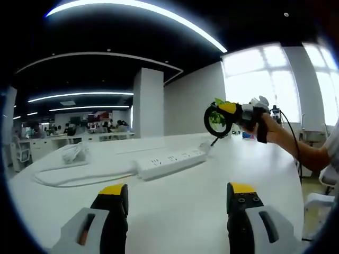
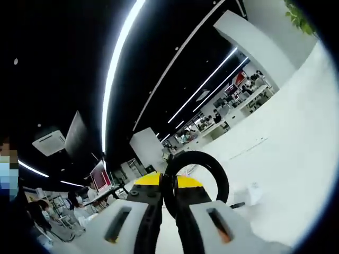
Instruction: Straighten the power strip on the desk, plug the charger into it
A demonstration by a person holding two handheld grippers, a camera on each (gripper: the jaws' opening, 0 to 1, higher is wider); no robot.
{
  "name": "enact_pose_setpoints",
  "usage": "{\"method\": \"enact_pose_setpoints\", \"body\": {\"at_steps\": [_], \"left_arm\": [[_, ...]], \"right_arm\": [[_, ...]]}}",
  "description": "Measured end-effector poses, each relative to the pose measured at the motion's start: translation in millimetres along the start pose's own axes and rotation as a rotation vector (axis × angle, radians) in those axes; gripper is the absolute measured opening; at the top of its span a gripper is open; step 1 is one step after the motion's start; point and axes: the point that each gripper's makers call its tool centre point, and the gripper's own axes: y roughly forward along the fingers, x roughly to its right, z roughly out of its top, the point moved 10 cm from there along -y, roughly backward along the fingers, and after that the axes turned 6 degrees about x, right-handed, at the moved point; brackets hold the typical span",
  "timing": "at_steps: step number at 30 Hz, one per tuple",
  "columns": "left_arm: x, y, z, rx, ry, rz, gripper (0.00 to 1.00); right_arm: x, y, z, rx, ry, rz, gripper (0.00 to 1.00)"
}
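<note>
White desk [image 1: 175, 211]: a wide, pale, curved top that carried everything in the left gripper view.
Power strip [image 1: 170, 163]: white, lying flat near the middle of the desk, slanted across the view, its sockets facing up.
Cable [image 1: 74, 177]: the strip's thick white lead ran away from its near end in a long loop, toward a loosely bundled white heap [image 1: 74, 152] further back.
Left gripper [image 1: 177, 197]: yellow-tipped jaws stood wide apart with nothing between them, hovering over bare desk on the near side of the strip.
Right gripper [image 1: 218, 119]: raised above the far end of the strip in a person's hand [image 1: 265, 124], a black ring at its tip.
Right gripper, own view [image 2: 168, 186]: yellow-tipped jaws were pressed together on the black ring [image 2: 196, 180], which looked like a coiled cord.
Charger: I could not tell whether the ring belonged to it.
Room: open office, long ceiling light strips, bright windows, people seated at far desks.
</note>
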Motion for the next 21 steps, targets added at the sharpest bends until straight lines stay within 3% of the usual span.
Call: {"method": "enact_pose_setpoints", "body": {"at_steps": [21], "left_arm": [[2.0, 1.0, -0.9, -0.012, 0.013, -0.004, 0.77]], "right_arm": [[-31.4, 16.4, 4.3, 0.097, -0.056, 0.07, 0.05]]}}
